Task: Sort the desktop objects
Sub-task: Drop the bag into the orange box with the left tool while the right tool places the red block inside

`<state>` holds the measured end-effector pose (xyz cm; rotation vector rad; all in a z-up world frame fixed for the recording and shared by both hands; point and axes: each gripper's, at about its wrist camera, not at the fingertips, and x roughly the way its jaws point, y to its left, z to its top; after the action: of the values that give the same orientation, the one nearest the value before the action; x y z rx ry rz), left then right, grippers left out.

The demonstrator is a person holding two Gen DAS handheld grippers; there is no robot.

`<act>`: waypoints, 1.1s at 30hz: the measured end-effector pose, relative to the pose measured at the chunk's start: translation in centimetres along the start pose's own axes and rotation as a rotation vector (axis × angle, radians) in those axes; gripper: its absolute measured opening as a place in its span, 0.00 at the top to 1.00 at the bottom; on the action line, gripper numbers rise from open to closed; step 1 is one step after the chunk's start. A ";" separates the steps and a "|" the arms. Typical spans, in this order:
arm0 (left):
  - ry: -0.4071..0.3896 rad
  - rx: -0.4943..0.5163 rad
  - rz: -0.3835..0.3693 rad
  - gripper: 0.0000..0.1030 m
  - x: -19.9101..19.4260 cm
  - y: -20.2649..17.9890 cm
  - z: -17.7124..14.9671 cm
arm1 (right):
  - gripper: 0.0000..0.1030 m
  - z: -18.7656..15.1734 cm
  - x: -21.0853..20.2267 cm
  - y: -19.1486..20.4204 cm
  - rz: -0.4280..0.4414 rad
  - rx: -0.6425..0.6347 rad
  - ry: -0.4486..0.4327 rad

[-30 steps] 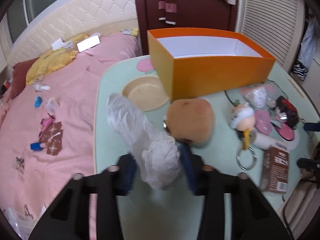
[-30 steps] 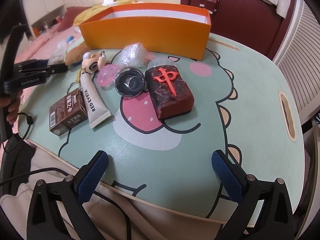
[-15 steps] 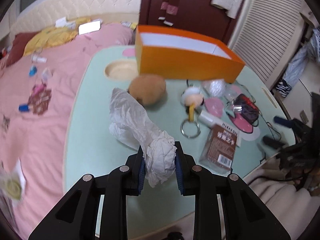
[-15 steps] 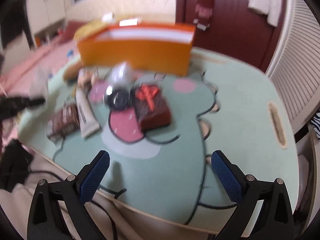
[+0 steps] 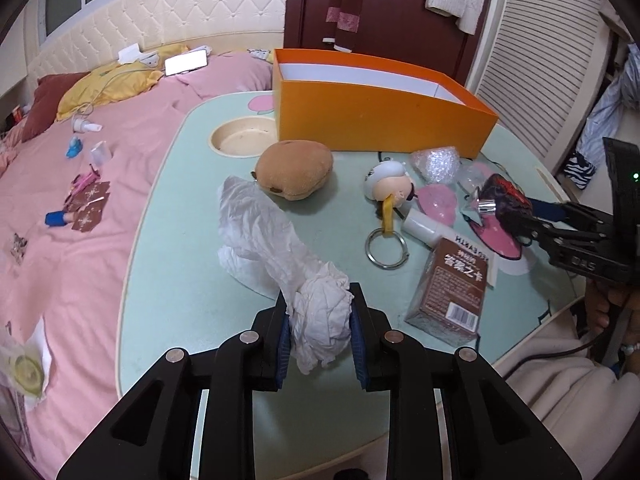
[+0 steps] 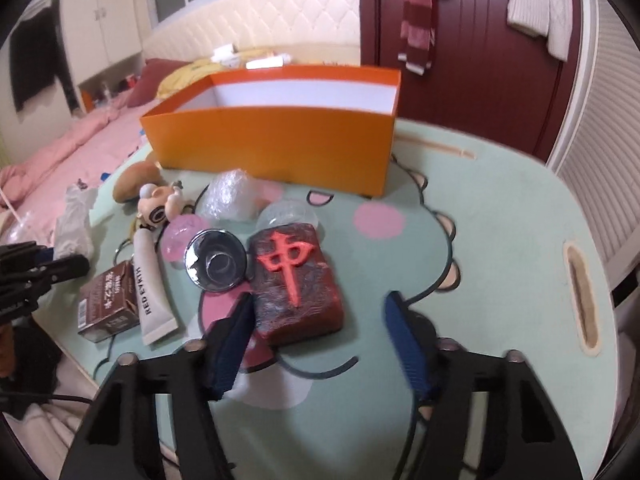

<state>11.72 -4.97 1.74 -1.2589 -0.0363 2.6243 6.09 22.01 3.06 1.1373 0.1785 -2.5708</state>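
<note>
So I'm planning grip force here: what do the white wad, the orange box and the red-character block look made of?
White wad, pinched in the left claw: thin crumpled tissue or paper, matte, creased all over. Orange box: probably stiff card, smooth orange outside, white inside, with thin flat walls. Dark red block: likely soft foam or rubber, glossy and wrinkled, raised red character; the right claw is closing around it.

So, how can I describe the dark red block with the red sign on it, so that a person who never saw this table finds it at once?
Start at the orange box on the green table. In front of it lies a cluster of small things; the dark red block is the nearest one, right of the shiny round metal lid. Only it carries a raised bright red character on top.
</note>
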 end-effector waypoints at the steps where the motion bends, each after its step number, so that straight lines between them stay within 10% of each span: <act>1: -0.005 0.002 -0.001 0.74 -0.2 0.0 0.2 | 0.60 0.0 -0.1 0.1 -0.014 -0.009 -0.001; 19: -0.248 0.064 -0.099 0.74 -3.7 -1.0 13.9 | 0.63 8.9 -6.3 -2.1 0.141 0.090 -0.300; 33: -0.086 0.020 -0.133 0.74 5.5 -1.0 15.7 | 0.63 12.6 2.8 -1.6 0.163 0.118 -0.192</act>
<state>-3.58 -1.62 7.56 -1.0978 -0.1047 2.5566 -5.01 19.83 9.45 0.8956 -0.1072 -2.5520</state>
